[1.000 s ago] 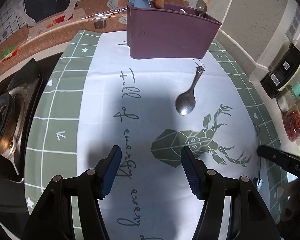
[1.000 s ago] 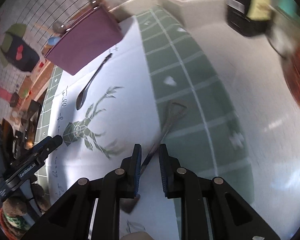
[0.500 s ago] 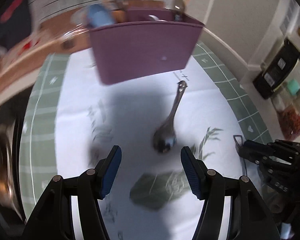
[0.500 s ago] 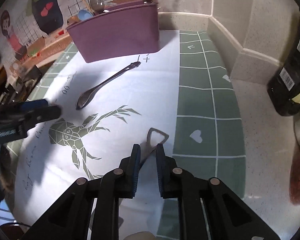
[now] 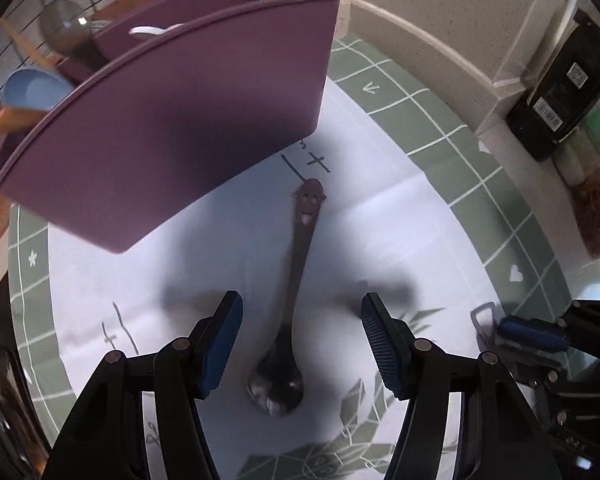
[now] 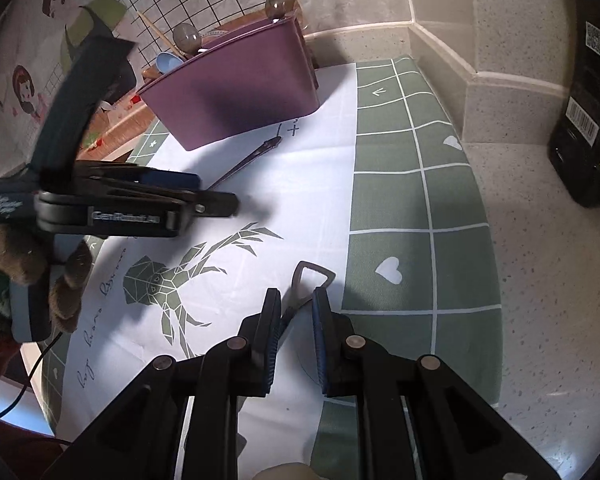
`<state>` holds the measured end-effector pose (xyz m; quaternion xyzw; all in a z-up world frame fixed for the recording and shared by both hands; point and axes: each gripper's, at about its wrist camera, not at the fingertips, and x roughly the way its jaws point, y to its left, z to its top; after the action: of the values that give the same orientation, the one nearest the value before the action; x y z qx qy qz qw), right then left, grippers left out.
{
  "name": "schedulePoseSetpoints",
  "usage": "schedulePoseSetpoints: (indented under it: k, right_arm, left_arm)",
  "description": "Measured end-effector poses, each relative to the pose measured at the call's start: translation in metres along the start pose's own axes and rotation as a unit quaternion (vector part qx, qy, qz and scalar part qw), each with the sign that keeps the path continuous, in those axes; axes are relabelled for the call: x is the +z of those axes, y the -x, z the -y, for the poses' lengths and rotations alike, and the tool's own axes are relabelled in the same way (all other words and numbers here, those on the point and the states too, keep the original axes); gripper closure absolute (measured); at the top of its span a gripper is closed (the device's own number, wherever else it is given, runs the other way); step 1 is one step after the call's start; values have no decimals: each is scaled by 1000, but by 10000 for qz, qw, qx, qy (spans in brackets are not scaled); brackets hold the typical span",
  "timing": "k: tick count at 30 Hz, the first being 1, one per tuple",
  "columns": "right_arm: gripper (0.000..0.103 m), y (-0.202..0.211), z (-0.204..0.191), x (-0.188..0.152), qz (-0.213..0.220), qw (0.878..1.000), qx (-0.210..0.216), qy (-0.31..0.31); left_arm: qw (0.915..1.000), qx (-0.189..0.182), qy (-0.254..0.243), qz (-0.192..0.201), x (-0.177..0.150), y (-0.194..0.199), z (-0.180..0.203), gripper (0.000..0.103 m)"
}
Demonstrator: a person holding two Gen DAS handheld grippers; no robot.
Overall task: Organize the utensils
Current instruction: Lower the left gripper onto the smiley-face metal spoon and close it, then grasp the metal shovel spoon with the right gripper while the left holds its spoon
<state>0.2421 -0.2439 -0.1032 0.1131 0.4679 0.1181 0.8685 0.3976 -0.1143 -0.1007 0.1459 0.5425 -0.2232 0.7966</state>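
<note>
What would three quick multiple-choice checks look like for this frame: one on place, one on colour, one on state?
1. Where does the spoon lie?
A. inside the holder
B. on the cloth, between the left gripper's open fingers
C. on the stone counter

2. What colour is the utensil holder?
A. purple
B. green
C. white

3. How do the left gripper's jaws stand?
A. shut on the spoon
B. shut on nothing
C. open, clear of the spoon

Key: 1 B, its handle runs up the white cloth toward the holder. 2 A, its curved wall is purple in both views. 3 C, both blue pads stand wide of the spoon.
</note>
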Motion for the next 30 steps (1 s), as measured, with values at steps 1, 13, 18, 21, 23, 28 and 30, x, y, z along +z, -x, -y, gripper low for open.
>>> schedulePoseSetpoints:
  k: [1,13,18,21,23,28,30]
  right_arm:
    - [89,0,-2,1,-22,10000,-42,10]
    - [57,-9,-45,-4,-155,9945,-872,556]
    - [42,-14,-56,-9,-172,9916,-1077,693]
    - [34,-16,-61,-10,-216,9912,-1120,664]
    - [32,-17,-62,-8,-272,9916,-1127,576]
    - [30,-18,-68,-8,-433,9886,-1148,878]
    - [31,-17,-67,-9,-386,9888,-1139,880]
  left_arm:
    - [10000,8,7,-10,2,-1,-1,41]
    - [9978,138,622,159,-24,12,-30,91]
    - [9945,253,1001,145,-60,27,-58,91]
    - [9926,300,1166,129,-81,35,-69,91]
    - [9906,267,1339,132,-96,40,-75,91]
    - [9866,93,1620,152,-119,48,-71,91]
    - [9848,-31,1732,148,-123,50,-71,90]
